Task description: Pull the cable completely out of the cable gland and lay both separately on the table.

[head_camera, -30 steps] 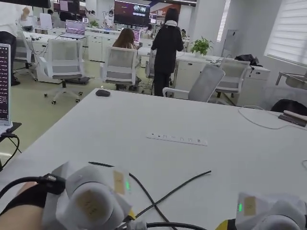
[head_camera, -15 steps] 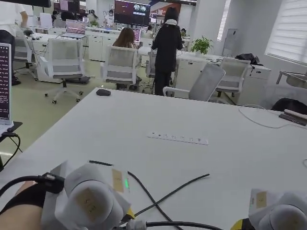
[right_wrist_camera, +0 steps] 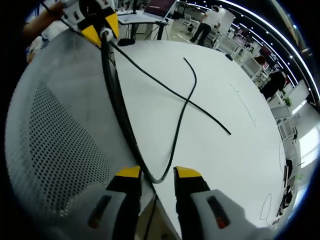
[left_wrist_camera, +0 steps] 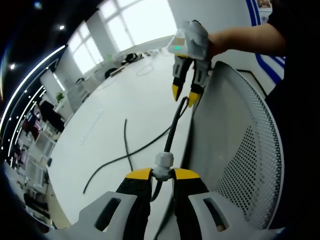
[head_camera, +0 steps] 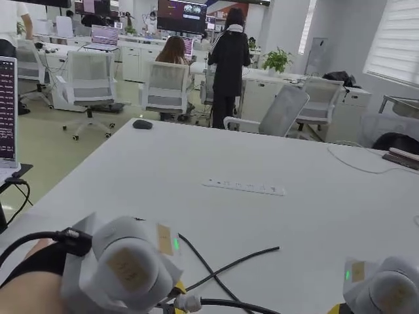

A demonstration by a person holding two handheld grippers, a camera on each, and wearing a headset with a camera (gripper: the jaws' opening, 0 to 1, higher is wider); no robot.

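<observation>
A white cable gland (left_wrist_camera: 163, 164) sits between the jaws of my left gripper (left_wrist_camera: 162, 175), which is shut on it. The same gland (head_camera: 188, 302) shows at the bottom edge of the head view, by the left gripper (head_camera: 175, 297). A black cable (left_wrist_camera: 172, 132) runs through the gland. One stretch of the cable (head_camera: 229, 267) lies on the white table (head_camera: 196, 163) and crosses another stretch. The other side leads to my right gripper (right_wrist_camera: 152, 175), where the cable (right_wrist_camera: 120, 105) bends between the jaws. Those jaws stand wider apart than the cable. The right gripper (left_wrist_camera: 185, 96) hangs at the table's near edge.
A white mesh chair back (left_wrist_camera: 240, 150) stands against the near table edge under both grippers. A flush power strip (head_camera: 243, 188) lies mid-table and a dark mouse (head_camera: 142, 124) at the far edge. Office chairs (head_camera: 163, 88) and people (head_camera: 228, 62) are beyond.
In the head view the right gripper has sunk lower and further right. The cable's free end on the table has slid a little nearer to me.
</observation>
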